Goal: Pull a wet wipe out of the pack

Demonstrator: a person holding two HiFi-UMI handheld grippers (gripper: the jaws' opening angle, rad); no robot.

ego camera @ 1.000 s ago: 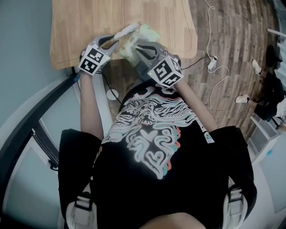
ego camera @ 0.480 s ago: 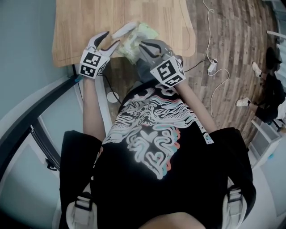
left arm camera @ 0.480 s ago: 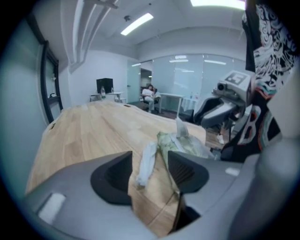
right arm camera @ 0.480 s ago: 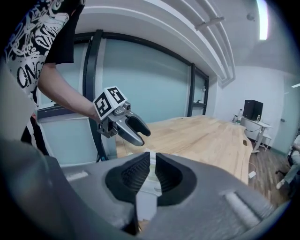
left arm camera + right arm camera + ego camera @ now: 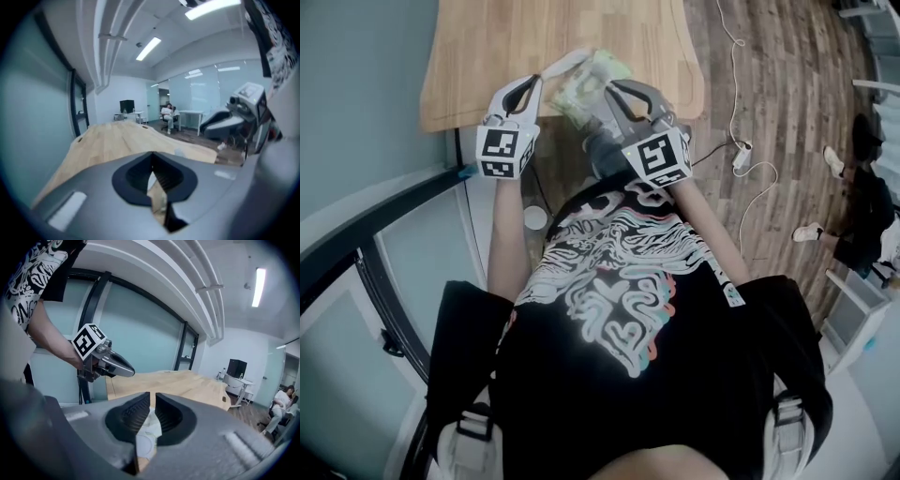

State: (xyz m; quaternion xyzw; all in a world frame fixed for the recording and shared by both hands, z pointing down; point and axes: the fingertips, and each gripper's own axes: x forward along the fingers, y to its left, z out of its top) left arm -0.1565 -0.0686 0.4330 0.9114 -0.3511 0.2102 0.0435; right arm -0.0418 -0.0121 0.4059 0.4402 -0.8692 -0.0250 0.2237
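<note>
Head view: grey left gripper jaws just snapped together, seemingly empty, beside white wet wipe; right gripper clamps green plastic pack; regrasp likely.

Pack pale green, wipe white. Counter light wood grain. Left tongs, right tongs grey, blk pads, b/w square-marker cubes. Shirt blk w/ white swirl print, red/teal edging. Floor dk brown planks.

Your black short-sleeved T-shirt bears a white swirling print; your grey left gripper and right gripper each carry a black-and-white marker cube.
</note>
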